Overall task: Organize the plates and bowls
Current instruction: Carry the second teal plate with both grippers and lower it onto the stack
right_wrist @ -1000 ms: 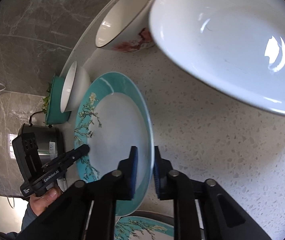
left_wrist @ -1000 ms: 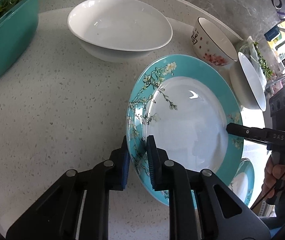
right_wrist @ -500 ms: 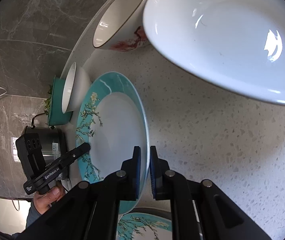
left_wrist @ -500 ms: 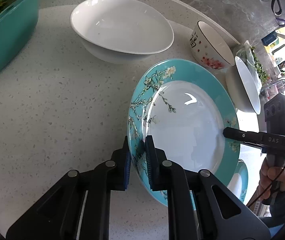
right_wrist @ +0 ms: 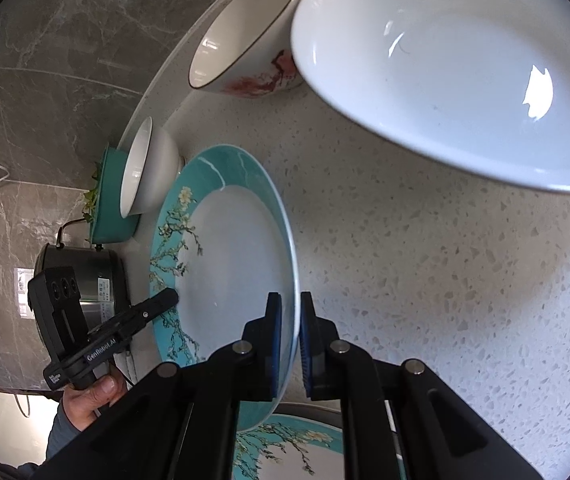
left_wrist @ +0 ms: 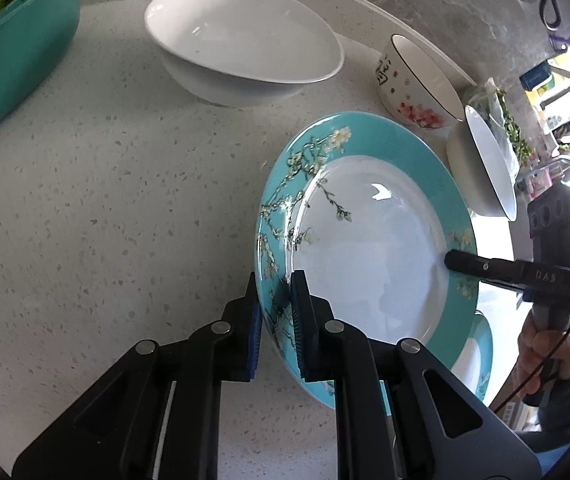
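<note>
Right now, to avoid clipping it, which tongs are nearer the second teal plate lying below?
Right. The right tongs grip the held plate by its rim above the second teal plate; the left tongs grip the opposite rim, farther away.

Opposed close wrist views, shared plate (left_wrist: 369,248)

Bare counter (left_wrist: 105,200) left of bowls (left_wrist: 241,40)

We see a plate (left_wrist: 369,248) with a teal rim, white centre and pale blossom branches; a plain white bowl (left_wrist: 245,40); a cream bowl (left_wrist: 417,84) with pink flowers; a speckled pale countertop (left_wrist: 105,200).
</note>
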A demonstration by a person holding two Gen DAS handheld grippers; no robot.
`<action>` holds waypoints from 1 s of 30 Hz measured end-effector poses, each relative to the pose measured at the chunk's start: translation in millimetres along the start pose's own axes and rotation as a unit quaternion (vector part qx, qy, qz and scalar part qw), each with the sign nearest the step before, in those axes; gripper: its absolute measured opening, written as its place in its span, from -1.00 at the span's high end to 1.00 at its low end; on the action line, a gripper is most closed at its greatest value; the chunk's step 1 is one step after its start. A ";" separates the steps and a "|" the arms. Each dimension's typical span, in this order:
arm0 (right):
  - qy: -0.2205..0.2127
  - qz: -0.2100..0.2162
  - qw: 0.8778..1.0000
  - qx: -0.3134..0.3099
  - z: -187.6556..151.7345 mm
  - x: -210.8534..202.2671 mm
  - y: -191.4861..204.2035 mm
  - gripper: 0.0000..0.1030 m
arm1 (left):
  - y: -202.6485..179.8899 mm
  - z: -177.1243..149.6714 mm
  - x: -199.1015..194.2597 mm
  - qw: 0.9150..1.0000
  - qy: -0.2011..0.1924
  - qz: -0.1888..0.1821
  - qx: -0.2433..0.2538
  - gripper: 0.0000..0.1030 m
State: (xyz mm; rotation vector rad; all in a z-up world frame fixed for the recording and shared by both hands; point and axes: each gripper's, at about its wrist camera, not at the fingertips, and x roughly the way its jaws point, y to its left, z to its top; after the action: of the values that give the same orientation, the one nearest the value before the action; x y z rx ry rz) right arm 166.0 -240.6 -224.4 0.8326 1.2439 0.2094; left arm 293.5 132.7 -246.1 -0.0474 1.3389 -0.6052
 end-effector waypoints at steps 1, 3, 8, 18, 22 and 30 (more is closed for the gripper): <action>0.004 -0.001 1.000 -0.002 -0.3 1.2 -0.5 0.78 | 0.8 1.2 0.2 1.000 0.000 -0.001 -0.001 0.78; 0.014 0.001 1.000 -0.003 -0.8 5.0 -0.7 0.76 | 2.8 3.9 -0.1 1.000 0.001 -0.002 -0.002 0.78; 0.022 0.009 1.000 -0.005 -0.2 3.1 -3.1 0.75 | 5.8 10.5 -3.1 1.000 0.002 0.003 -0.002 0.76; 0.029 0.012 0.999 -0.007 9.4 3.6 -3.1 0.75 | -0.4 17.9 2.7 1.000 0.009 0.011 0.021 0.76; 0.026 0.006 1.000 -0.005 9.1 3.2 -2.8 0.81 | -1.1 16.3 2.3 1.000 0.006 0.009 0.020 0.77; 0.021 0.004 1.000 0.004 6.8 2.2 -2.0 0.80 | -6.1 9.5 0.9 1.000 0.007 0.015 0.016 0.77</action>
State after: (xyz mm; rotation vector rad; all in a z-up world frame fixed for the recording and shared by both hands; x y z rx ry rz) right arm 172.3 -243.8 -226.9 0.8443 1.2816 0.2296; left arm 300.0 124.2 -242.2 0.0026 1.3407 -0.6011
